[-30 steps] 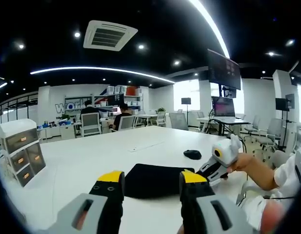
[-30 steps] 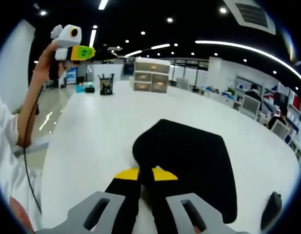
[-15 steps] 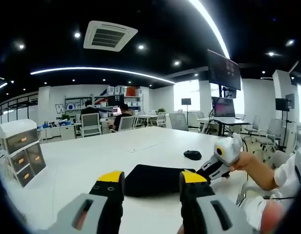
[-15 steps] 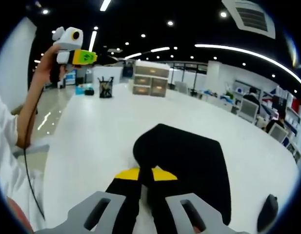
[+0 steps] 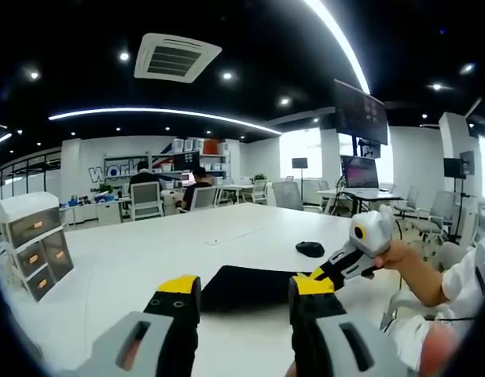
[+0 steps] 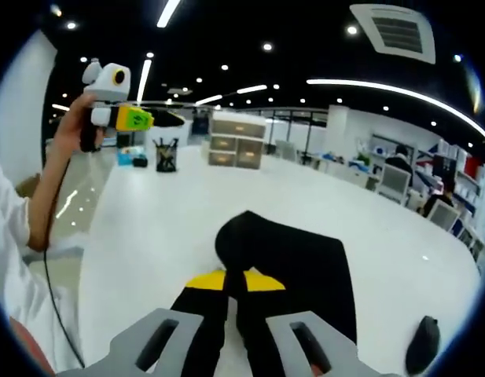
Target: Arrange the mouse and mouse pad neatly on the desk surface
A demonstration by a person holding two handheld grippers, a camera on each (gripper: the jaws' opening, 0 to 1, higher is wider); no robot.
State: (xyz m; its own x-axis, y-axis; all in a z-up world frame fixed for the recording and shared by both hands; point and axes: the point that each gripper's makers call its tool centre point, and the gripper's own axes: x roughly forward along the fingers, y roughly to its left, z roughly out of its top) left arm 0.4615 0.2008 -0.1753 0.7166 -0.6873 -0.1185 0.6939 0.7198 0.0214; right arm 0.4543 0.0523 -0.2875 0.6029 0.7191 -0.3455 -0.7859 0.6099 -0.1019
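the black mouse pad (image 6: 293,263) is seen lying on the white desk (image 6: 148,228), and its near edge is clamped between the closed yellow-tipped jaws of the right gripper (image 6: 234,283); that edge appears lifted slightly where it is pinched. in the left gripper view the same mouse pad (image 5: 246,287) is seen beyond the left gripper (image 5: 246,292), whose jaws are held apart with nothing between them. the right gripper (image 5: 330,271) is also seen there, gripped by a hand (image 5: 399,255) at the pad's far corner. the black mouse (image 5: 310,249) rests on the desk well apart from the pad, and it is seen again at the lower right of the right gripper view (image 6: 421,344).

a small drawer unit (image 5: 31,243) with closed drawers stands at the desk's edge; its contents cannot be told. a pen cup (image 6: 166,155) holding several dark pens is seen near the drawer unit (image 6: 236,141). the left gripper (image 6: 120,102) is held raised in a hand (image 6: 69,129).
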